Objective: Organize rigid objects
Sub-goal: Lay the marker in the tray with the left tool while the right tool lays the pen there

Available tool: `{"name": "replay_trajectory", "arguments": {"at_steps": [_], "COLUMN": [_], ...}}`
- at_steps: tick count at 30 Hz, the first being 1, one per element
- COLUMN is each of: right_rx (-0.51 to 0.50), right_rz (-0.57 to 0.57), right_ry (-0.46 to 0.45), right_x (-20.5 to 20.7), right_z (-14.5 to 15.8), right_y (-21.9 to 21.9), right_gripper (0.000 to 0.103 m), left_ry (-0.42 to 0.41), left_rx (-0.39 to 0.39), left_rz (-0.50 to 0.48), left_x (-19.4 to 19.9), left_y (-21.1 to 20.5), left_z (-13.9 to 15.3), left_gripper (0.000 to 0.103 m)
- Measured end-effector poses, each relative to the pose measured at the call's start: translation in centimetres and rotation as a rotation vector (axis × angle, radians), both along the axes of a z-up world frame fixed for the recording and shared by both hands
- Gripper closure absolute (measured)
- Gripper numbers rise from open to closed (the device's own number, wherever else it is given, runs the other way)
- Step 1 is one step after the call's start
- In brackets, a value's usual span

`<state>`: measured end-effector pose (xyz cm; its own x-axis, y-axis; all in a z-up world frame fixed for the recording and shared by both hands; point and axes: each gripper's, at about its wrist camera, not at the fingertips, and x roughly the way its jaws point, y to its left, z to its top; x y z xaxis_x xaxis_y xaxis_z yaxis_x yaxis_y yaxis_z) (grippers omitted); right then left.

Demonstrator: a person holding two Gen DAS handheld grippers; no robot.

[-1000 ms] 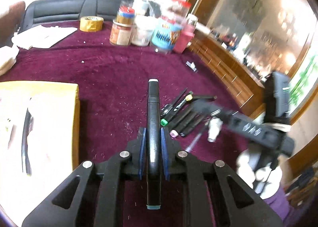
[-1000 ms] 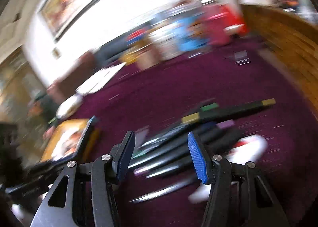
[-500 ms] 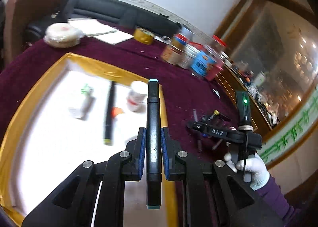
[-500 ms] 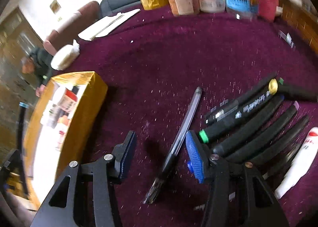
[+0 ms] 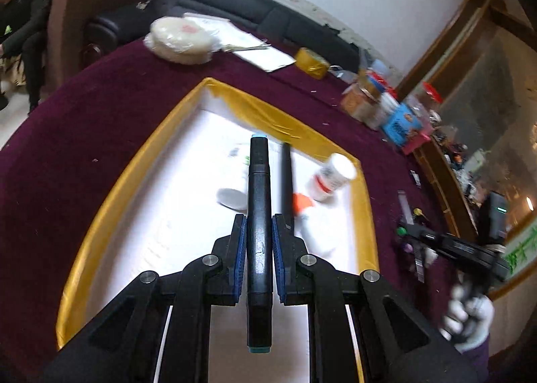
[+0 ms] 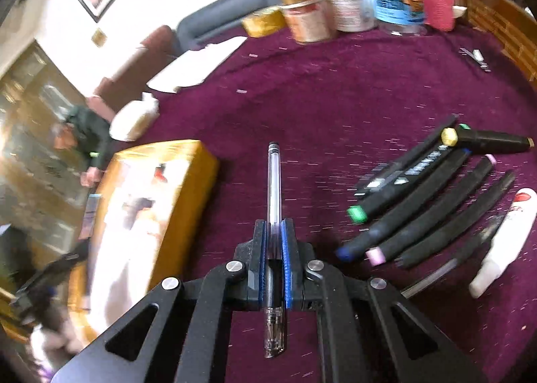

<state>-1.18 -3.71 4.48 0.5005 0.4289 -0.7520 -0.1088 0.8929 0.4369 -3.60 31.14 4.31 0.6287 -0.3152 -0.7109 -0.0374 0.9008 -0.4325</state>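
My left gripper is shut on a black marker with teal ends, held lengthwise over the gold-rimmed white box. Inside the box lie a second black marker, a white jar with a red band, an orange-capped white bottle and another white bottle. My right gripper is shut on a clear ballpoint pen above the purple cloth. Several black markers and a white bottle lie to its right. The gold box sits at its left.
Jars and tubs stand at the table's far side beside a roll of yellow tape. Papers and a round white pack lie far left. A wooden cabinet borders the right. A seated person is at the left.
My left gripper carried the marker left, from over the cloth to over the box. My right gripper shut on the clear pen that lay between its fingers, and the pen now points straight ahead.
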Motion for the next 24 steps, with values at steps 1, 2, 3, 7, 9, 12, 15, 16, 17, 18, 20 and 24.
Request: {"name": "replay_trajectory", "arguments": {"at_steps": [1, 2, 3, 7, 9, 12, 15, 16, 17, 18, 20, 24], "right_rx": [0.021, 0.047, 0.075, 0.149, 0.168, 0.152, 0.125, 0.107, 0.087, 0.070, 0.048, 0.029], "right_rz": [0.014, 0.031, 0.051, 0.119, 0.132, 0.137, 0.128, 0.124, 0.115, 0.105, 0.102, 0.086], "right_ry": [0.000, 0.002, 0.006, 0.047, 0.072, 0.091, 0.116, 0.117, 0.113, 0.105, 0.089, 0.043], "right_x": [-0.2, -0.3, -0.5, -0.3, 0.1, 0.8, 1.3, 1.3, 1.2, 1.2, 1.4, 1.0], "right_z": [0.4, 0.7, 1.0, 1.2, 0.8, 0.0, -0.9, -1.1, -1.1, -1.1, -0.9, 0.2], "right_y": [0.3, 0.8, 1.5, 4.7, 6.5, 8.8, 10.4, 10.8, 11.0, 11.3, 11.4, 10.6], "right_gripper": [0.095, 0.095, 0.095, 0.095, 0.095, 0.095, 0.095, 0.095, 0.094, 0.094, 0.093, 0.078], "left_ry": [0.011, 0.022, 0.038, 0.071, 0.071, 0.042, 0.007, -0.005, -0.018, -0.037, -0.059, -0.090], "left_rx": [0.007, 0.012, 0.029, 0.081, 0.079, 0.041, 0.026, 0.019, 0.015, 0.014, 0.014, 0.002], "left_rz": [0.011, 0.020, 0.027, 0.061, 0.065, 0.057, 0.056, 0.060, 0.065, 0.073, 0.088, 0.076], "left_x": [0.4, 0.9, 1.6, 3.3, 3.5, 2.6, 1.2, 0.8, 0.4, -0.3, -1.0, -2.0], "left_y": [0.3, 0.6, 0.7, 0.7, 0.8, 0.6, 0.5, 0.6, 0.6, 0.7, 0.8, 0.3], "left_z": [-0.1, -0.3, -0.4, -0.9, -0.9, -0.4, 0.4, 0.7, 1.0, 1.4, 2.0, 2.8], "left_gripper": [0.091, 0.091, 0.091, 0.088, 0.084, 0.069, 0.067, 0.067, 0.066, 0.061, 0.054, 0.053]}}
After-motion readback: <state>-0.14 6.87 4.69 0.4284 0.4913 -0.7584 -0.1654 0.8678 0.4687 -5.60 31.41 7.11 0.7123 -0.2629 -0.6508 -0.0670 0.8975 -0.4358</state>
